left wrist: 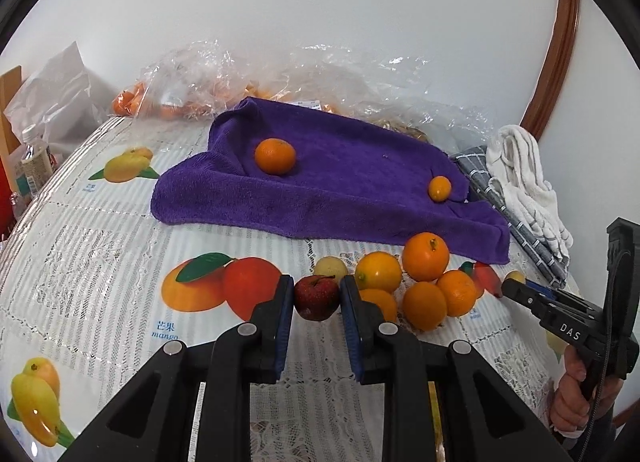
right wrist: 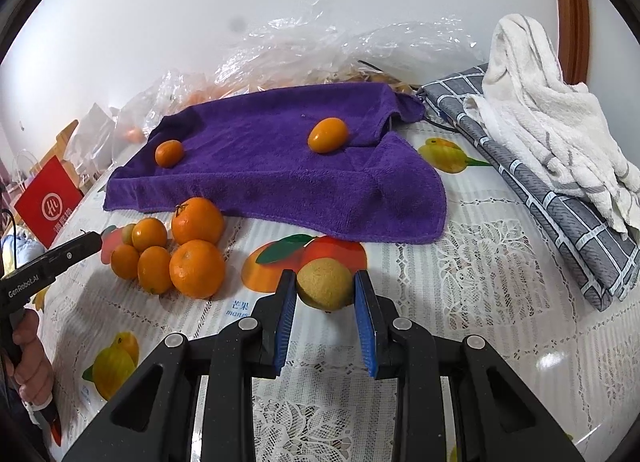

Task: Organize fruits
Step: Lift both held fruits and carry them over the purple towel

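My left gripper (left wrist: pixel 316 294) is shut on a small red apple (left wrist: pixel 316 297) just above the tablecloth. My right gripper (right wrist: pixel 326 290) is shut on a yellow-green fruit (right wrist: pixel 325 283). A pile of several oranges (left wrist: pixel 420 282) lies right of the apple; it also shows in the right wrist view (right wrist: pixel 176 250). A purple towel (left wrist: pixel 340 186) lies behind, with an orange (left wrist: pixel 275 156) and a smaller orange (left wrist: pixel 439 188) on it. The right wrist view shows the same towel (right wrist: pixel 280 182) with those two oranges (right wrist: pixel 328 135) (right wrist: pixel 169 153). A pale yellow fruit (left wrist: pixel 330 265) sits behind the apple.
Clear plastic bags with more oranges (left wrist: pixel 192 94) lie at the back by the wall. A grey checked cloth (right wrist: pixel 560 198) and a white towel (right wrist: pixel 548 118) lie at the right. A red box (right wrist: pixel 50 204) and a bottle (left wrist: pixel 34 162) stand at the left edge.
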The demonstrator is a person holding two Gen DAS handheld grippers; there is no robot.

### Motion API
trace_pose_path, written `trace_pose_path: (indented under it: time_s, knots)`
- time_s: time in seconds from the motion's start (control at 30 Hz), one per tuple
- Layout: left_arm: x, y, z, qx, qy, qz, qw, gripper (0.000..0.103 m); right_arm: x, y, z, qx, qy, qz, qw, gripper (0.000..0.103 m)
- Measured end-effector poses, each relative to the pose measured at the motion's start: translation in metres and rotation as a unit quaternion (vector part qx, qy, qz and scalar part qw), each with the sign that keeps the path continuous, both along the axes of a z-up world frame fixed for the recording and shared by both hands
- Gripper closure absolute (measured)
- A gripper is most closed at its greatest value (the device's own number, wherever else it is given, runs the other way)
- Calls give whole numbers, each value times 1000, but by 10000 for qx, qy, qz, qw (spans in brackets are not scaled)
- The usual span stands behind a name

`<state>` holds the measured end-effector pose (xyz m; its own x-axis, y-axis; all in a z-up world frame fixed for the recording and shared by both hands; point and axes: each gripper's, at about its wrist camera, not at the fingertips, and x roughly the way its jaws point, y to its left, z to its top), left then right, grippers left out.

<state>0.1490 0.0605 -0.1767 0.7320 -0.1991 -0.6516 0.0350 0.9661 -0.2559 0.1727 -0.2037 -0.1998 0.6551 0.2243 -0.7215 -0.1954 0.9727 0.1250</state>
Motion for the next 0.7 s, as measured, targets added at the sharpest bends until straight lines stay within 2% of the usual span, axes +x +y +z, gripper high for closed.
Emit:
trace_pose_path:
  time_s: [0.2,0.53,0.7]
  knots:
    - [-1,4,3,-106,-53,61,9999,80,-2,-3,1,108,-49,-24,9999,74]
    - [-3,9,14,50,-218,244,9995,80,2,-9,2,211,66,-128,9997,74]
    - [4,18,35,123,-227,263,9993,80,5,-3,21,109,-111,-113,9998,74]
